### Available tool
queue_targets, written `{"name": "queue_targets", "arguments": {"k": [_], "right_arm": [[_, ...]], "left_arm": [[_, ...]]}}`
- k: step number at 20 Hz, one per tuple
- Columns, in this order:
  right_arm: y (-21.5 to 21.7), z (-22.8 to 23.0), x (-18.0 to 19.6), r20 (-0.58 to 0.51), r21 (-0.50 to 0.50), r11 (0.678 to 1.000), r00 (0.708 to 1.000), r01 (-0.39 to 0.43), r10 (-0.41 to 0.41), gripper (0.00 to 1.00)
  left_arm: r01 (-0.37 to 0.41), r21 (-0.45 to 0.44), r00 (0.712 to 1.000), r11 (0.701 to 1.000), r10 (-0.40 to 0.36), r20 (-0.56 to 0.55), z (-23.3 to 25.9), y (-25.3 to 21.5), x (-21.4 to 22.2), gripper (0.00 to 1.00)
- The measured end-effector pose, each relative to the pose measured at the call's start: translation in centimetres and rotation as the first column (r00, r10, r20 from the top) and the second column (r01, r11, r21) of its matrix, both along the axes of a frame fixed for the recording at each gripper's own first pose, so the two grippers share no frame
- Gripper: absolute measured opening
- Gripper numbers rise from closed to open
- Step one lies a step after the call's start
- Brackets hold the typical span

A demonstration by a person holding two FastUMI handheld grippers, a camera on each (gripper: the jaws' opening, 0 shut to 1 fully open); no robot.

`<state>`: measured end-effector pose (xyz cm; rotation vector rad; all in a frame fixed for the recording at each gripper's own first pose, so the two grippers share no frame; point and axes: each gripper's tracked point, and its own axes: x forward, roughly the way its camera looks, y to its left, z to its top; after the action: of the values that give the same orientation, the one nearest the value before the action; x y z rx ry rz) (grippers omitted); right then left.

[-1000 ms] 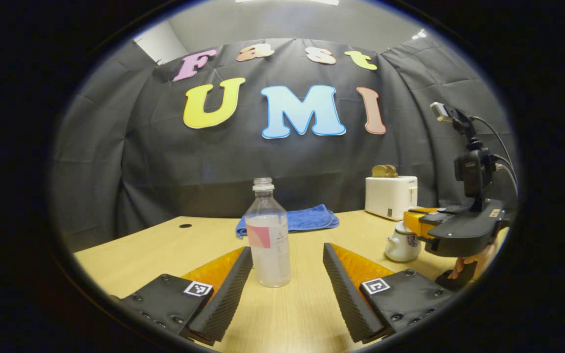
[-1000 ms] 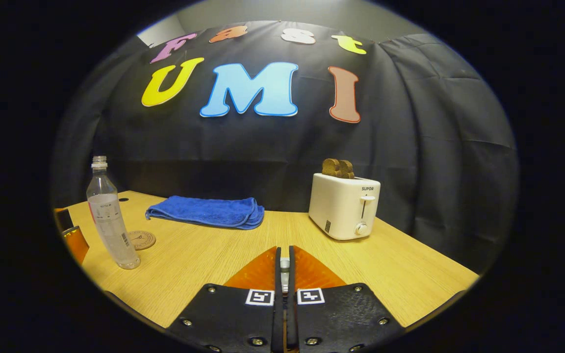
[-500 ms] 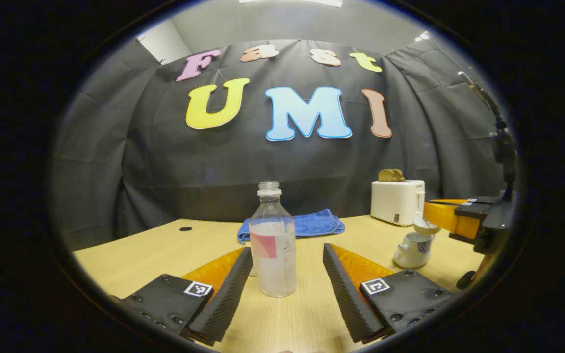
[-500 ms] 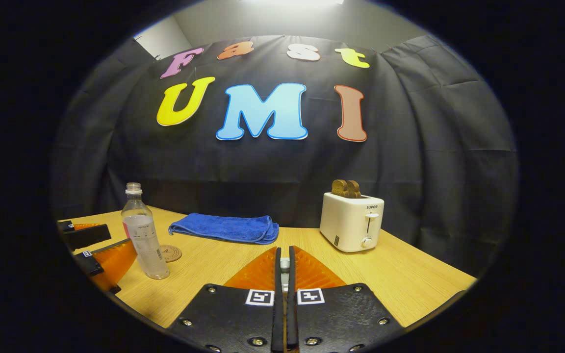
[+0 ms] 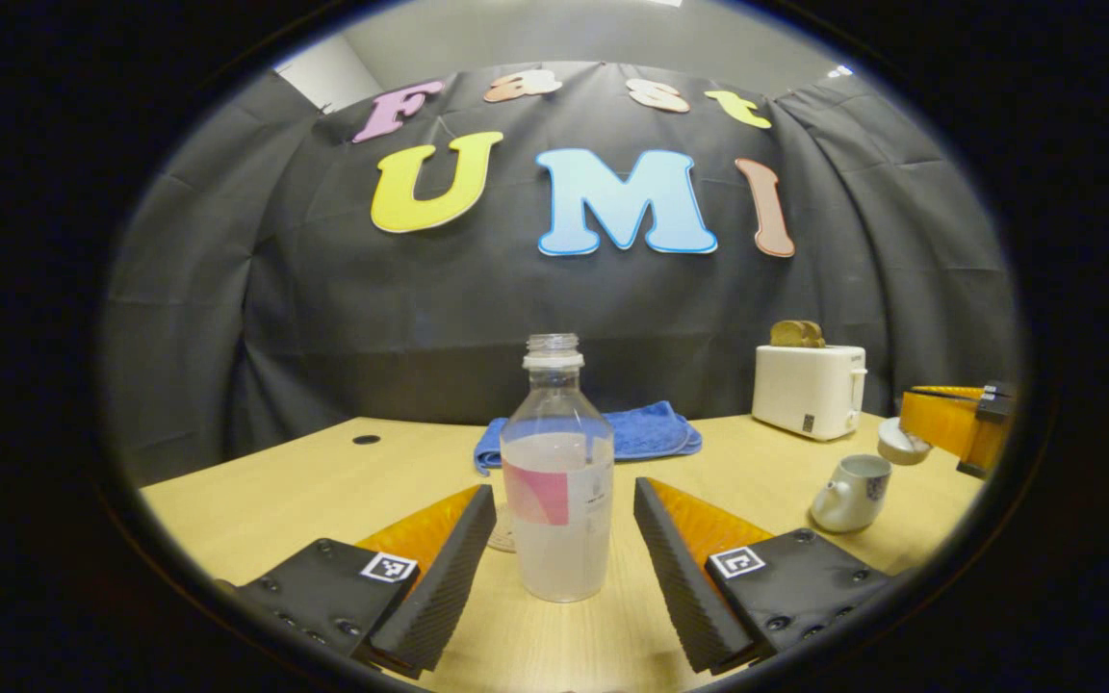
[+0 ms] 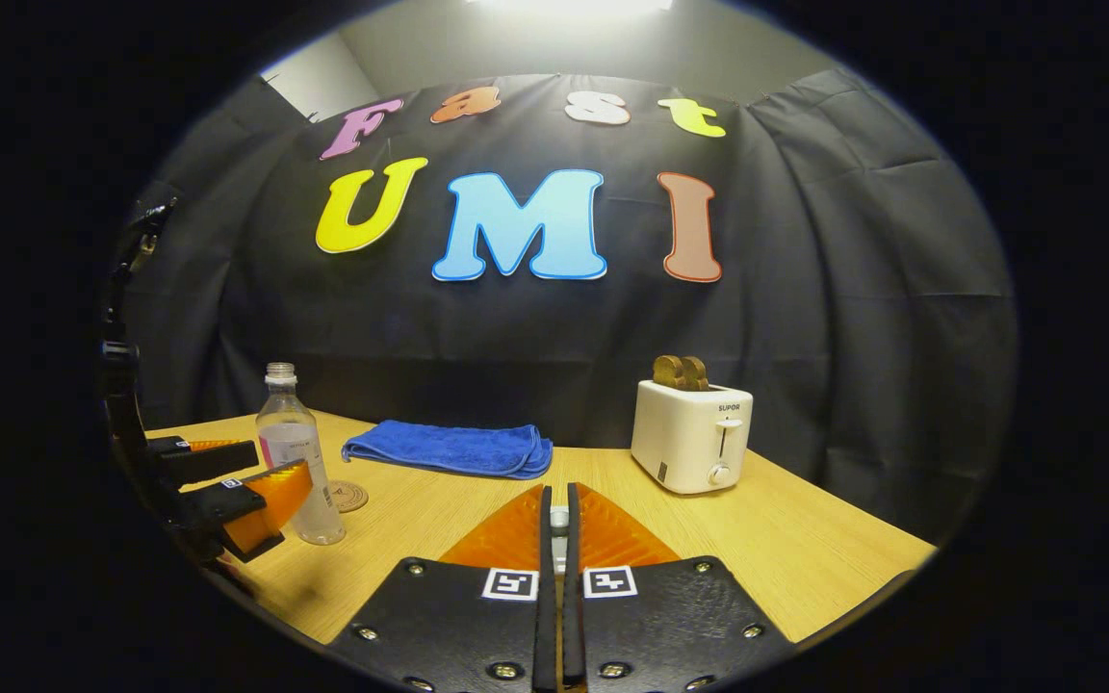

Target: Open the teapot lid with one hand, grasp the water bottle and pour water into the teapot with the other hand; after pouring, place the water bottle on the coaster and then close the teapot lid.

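- In the left gripper view we see the left claw [image 5: 564, 539] with its fingers spread wide — the water bottle [image 5: 557, 481] stands upright on the bench [image 5: 323, 472] between them, uncapped and touched by neither.
- Part of the coaster [image 5: 501, 535] peeks out just behind the bottle's base.
- To the right the teapot [image 5: 851, 494] sits open on the bench; its lid [image 5: 899, 443] hangs above it at the tips of the right claw [image 5: 920, 438].
- In the right gripper view the right claw [image 6: 559, 510] has its fingers drawn together on something small and pale — we take it for the lid's knob.
- The same view shows the left claw [image 6: 266, 472] flanking the bottle [image 6: 296, 462], the coaster [image 6: 348, 497] just beside it.
- A blue towel [image 6: 453, 449] and a toaster [image 6: 691, 435] sit farther back.
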<state>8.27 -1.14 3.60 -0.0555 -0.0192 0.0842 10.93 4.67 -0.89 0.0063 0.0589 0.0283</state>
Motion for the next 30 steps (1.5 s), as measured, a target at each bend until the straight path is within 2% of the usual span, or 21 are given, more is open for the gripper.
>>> {"name": "queue_targets", "arguments": {"k": [4,9,12,13,14,17,22,28,30], "right_arm": [[0.1,-0.4,-0.3,-0.013,0.011,1.0,1.0,-0.009,0.009,0.03],[0.5,-0.4,-1.4,-0.005,0.013,1.0,1.0,-0.027,0.027,0.03],[1.1,-0.4,-2.8,-0.005,0.046,0.997,0.998,-0.055,0.055,0.03],[1.3,-0.3,-3.4,-0.002,0.053,0.997,0.998,-0.065,0.065,0.03],[1.4,-0.1,-4.1,0.002,0.052,0.996,0.998,-0.069,0.069,0.03],[1.7,0.1,-6.5,0.015,0.055,0.994,0.995,-0.095,0.094,0.03],[0.6,-0.6,-9.3,0.006,0.055,0.995,0.997,-0.079,0.079,0.03],[-0.2,-1.4,-12.2,0.001,0.052,0.996,0.998,-0.068,0.068,0.03],[-0.4,-2.0,-13.3,-0.006,0.051,0.996,0.998,-0.068,0.069,0.03]], "left_arm": [[0.006,0.009,1.0,1.0,-0.006,0.006,0.2,0.2,1.8,1.0],[-0.001,-0.072,1.0,0.997,0.0,-0.017,-0.8,1.1,3.5,1.0],[0.004,-0.105,1.0,0.995,-0.007,-0.027,-1.0,1.3,3.8,1.0],[0.0,-0.101,1.0,0.995,-0.002,-0.027,-1.0,1.4,3.9,0.97],[0.002,-0.097,1.0,0.995,-0.005,-0.031,-1.2,1.4,3.8,0.89],[0.008,-0.075,0.999,0.997,-0.012,-0.046,-1.2,1.2,3.5,0.87],[0.022,-0.061,0.998,0.998,-0.026,-0.061,-1.0,0.5,2.8,0.87],[0.069,0.03,0.997,0.997,-0.068,-0.037,0.4,-1.3,1.9,0.85],[0.087,0.095,0.996,0.992,-0.085,-0.022,1.2,-2.0,1.6,0.85]]}}
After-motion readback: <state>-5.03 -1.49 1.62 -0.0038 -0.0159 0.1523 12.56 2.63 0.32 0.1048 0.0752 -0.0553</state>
